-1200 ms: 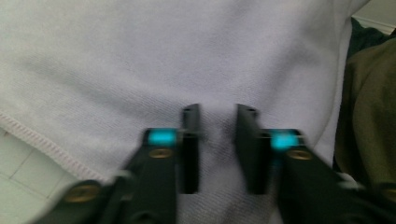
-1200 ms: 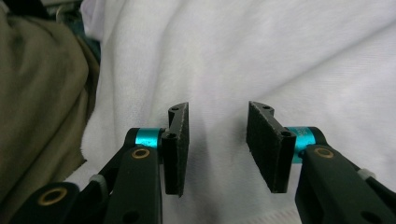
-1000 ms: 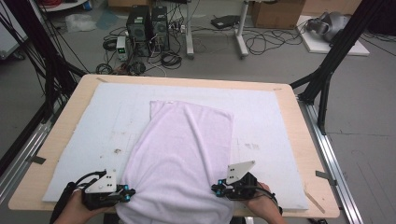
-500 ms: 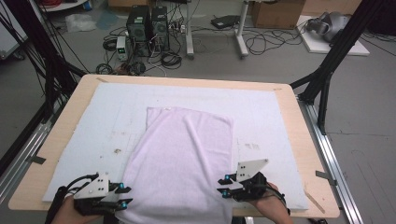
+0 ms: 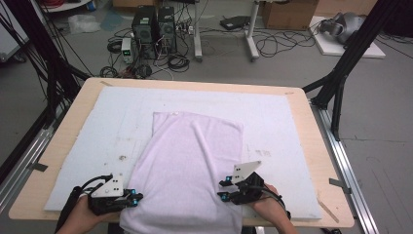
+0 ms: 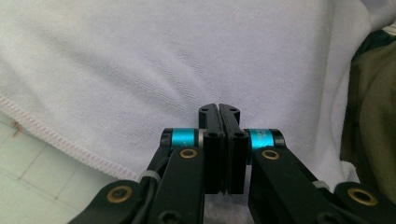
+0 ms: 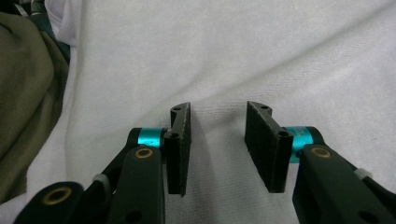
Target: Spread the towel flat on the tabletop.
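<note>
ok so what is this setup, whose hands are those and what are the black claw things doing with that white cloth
There is no robot here. A person stands at the near edge of the table and holds a hand tool with two black jaws in each hand. The high view looks down from above, so you see the left gripper and the right gripper at either side of a white towel. The towel lies on a pale mat, with its near end hanging over the table edge.

The other two pictures come from small cameras riding on the tools, each looking along its own jaws. In the left gripper view, the left gripper has its jaws pressed together over the towel; whether cloth is pinched between them cannot be told. In the right gripper view, the right gripper has just been opening; its jaws stand apart above the towel, holding nothing.
</note>
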The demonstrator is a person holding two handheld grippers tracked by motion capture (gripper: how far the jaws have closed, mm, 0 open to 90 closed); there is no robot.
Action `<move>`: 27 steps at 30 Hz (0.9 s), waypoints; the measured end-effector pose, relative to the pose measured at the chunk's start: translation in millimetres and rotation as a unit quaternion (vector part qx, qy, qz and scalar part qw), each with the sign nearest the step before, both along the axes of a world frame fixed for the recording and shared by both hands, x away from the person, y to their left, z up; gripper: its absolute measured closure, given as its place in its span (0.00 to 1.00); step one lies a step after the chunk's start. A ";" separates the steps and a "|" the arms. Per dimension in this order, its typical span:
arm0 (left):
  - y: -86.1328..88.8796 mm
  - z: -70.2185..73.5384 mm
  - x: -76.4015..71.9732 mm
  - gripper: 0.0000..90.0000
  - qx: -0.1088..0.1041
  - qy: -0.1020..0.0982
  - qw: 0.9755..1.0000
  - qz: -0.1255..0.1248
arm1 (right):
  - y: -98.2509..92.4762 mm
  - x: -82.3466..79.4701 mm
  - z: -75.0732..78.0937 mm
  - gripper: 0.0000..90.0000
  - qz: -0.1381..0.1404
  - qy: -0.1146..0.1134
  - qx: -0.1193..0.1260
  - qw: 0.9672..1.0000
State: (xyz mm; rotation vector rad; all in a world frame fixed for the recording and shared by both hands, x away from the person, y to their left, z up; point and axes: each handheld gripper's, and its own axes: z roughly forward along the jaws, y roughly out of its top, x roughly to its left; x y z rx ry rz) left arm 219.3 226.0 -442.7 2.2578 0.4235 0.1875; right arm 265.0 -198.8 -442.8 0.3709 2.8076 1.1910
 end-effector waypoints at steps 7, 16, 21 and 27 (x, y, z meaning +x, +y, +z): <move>8.6 2.1 -12.0 0.98 -0.008 0.000 1.000 -0.002 | -4.6 -0.5 0.1 0.67 0.002 0.005 0.008 1.000; 15.6 36.2 36.8 0.73 -0.058 -0.033 0.996 0.061 | -8.4 15.7 11.5 0.65 -0.023 -0.013 0.017 0.999; 8.4 49.6 82.0 0.72 -0.070 -0.044 0.992 0.094 | -12.8 36.1 18.0 0.65 -0.040 -0.019 0.022 0.999; -0.7 61.2 131.8 0.83 -0.061 -0.042 0.992 0.104 | -23.6 62.4 27.3 0.63 -0.067 -0.024 0.030 0.997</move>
